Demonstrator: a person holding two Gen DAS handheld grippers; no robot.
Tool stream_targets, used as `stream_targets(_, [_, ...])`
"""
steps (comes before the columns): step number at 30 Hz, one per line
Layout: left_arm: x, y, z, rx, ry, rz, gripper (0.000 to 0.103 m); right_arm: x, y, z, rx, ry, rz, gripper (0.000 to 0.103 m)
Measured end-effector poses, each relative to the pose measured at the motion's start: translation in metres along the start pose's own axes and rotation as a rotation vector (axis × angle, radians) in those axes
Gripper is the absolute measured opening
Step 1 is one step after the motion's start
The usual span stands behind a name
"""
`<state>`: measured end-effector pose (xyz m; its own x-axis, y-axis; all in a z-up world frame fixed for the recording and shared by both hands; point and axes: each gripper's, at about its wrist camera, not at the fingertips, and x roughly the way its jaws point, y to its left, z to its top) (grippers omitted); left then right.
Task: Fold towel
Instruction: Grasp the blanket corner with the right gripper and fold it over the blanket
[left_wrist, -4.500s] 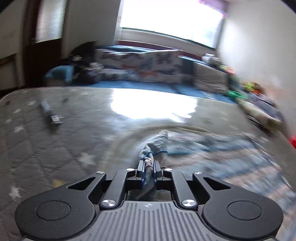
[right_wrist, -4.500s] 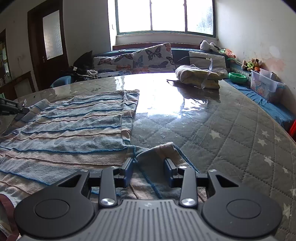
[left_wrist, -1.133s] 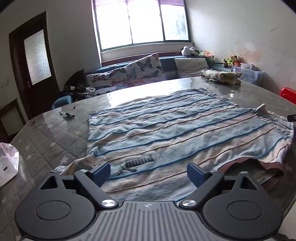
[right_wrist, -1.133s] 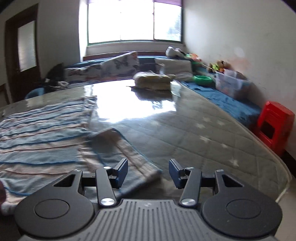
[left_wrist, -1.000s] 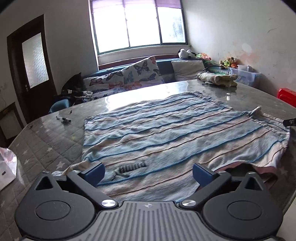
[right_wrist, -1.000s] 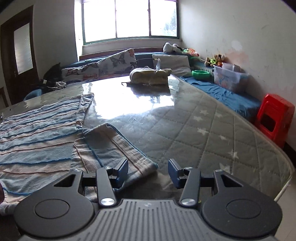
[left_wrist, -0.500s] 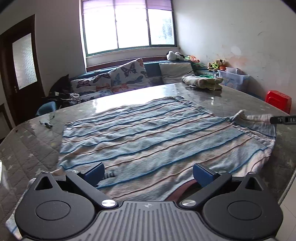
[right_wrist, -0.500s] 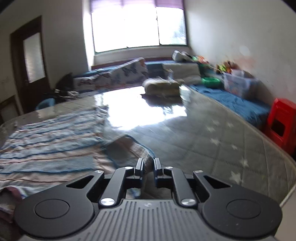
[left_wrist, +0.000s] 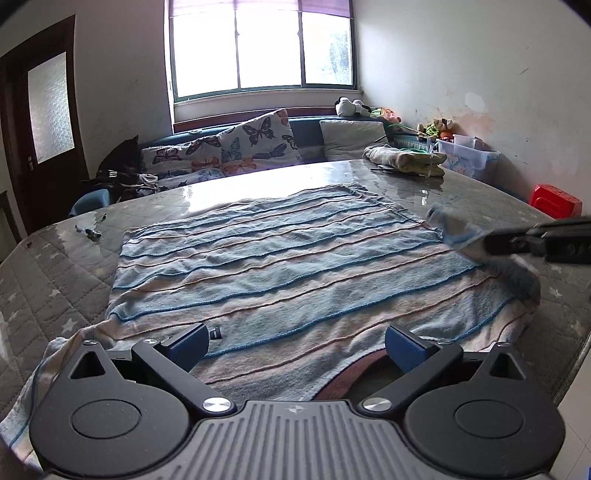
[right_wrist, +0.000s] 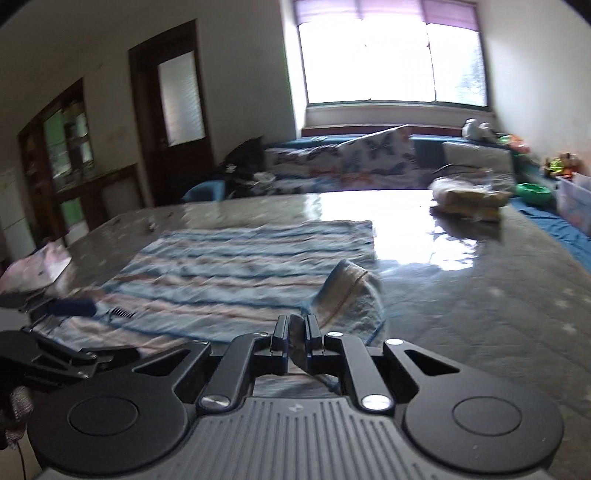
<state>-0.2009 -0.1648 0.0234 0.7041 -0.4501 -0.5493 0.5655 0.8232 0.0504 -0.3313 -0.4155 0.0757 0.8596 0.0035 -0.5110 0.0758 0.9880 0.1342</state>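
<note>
A blue and beige striped towel (left_wrist: 280, 266) lies spread on the grey quilted table (left_wrist: 55, 258). My left gripper (left_wrist: 295, 343) hovers wide open over the towel's near edge, nothing between its fingers. My right gripper (right_wrist: 297, 334) is shut on the towel's right corner (right_wrist: 347, 291), which is lifted off the table. In the left wrist view the right gripper (left_wrist: 491, 245) enters from the right edge with that raised corner (left_wrist: 454, 229) in it. The left gripper's fingers (right_wrist: 74, 306) show at the lower left of the right wrist view.
A bundle of cloth in plastic (left_wrist: 406, 160) sits on the table's far right. Small dark items (left_wrist: 88, 232) lie at the far left. A cushioned bench (left_wrist: 251, 147) runs under the window, a red stool (left_wrist: 554, 199) stands right, a white bag (right_wrist: 33, 269) left.
My right gripper has closed on the towel's right corner and lifted it, swinging left. The left gripper released its corner earlier and stays open above the near edge.
</note>
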Motion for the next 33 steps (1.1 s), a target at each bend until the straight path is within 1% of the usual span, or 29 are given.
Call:
stream_targets(1, [0.000,0.000,0.000,-0.001,0.000,0.000,0.103,0.005,0.002,-0.002,0.002,0.013,0.018,0.009])
stream_targets(2, [0.000,0.001,0.000,-0.002,-0.001,0.000,0.103,0.010,0.004,-0.003,0.005,0.023,0.032,0.012])
stream_targets(4, [0.001,0.000,0.002,-0.002,-0.003,0.000,0.103,0.014,0.010,-0.006,-0.006,0.042,0.053,0.013])
stream_targets(7, [0.003,-0.001,0.004,0.000,-0.006,-0.004,0.103,0.009,0.008,-0.006,-0.009,0.034,0.056,0.015])
stream_targets(10, [0.007,-0.005,0.008,0.006,-0.005,-0.011,0.103,0.003,-0.005,-0.002,0.006,0.020,0.021,0.015])
stream_targets(12, [0.011,-0.010,0.012,0.015,-0.004,-0.020,0.103,0.004,-0.019,-0.001,0.005,0.033,-0.031,0.015])
stream_targets(15, [0.017,-0.021,0.018,0.031,-0.003,-0.034,0.103,0.013,-0.038,-0.004,0.006,0.070,-0.074,0.015])
stream_targets(19, [0.025,-0.037,0.026,0.060,0.001,-0.057,0.103,0.027,-0.050,-0.012,-0.003,0.126,-0.097,0.014])
stream_targets(22, [0.032,-0.048,0.031,0.084,0.008,-0.076,0.103,0.029,-0.046,-0.015,-0.060,0.137,-0.098,0.013])
stream_targets(25, [0.039,-0.059,0.034,0.105,0.014,-0.093,0.103,0.029,-0.044,-0.007,-0.082,0.134,-0.079,0.014])
stream_targets(28, [0.048,-0.067,0.034,0.120,0.028,-0.098,0.103,0.035,-0.044,0.005,-0.103,0.113,-0.082,0.014])
stream_targets(33, [0.062,-0.075,0.031,0.126,0.061,-0.100,0.103,0.062,-0.048,0.022,-0.127,0.113,-0.084,0.014])
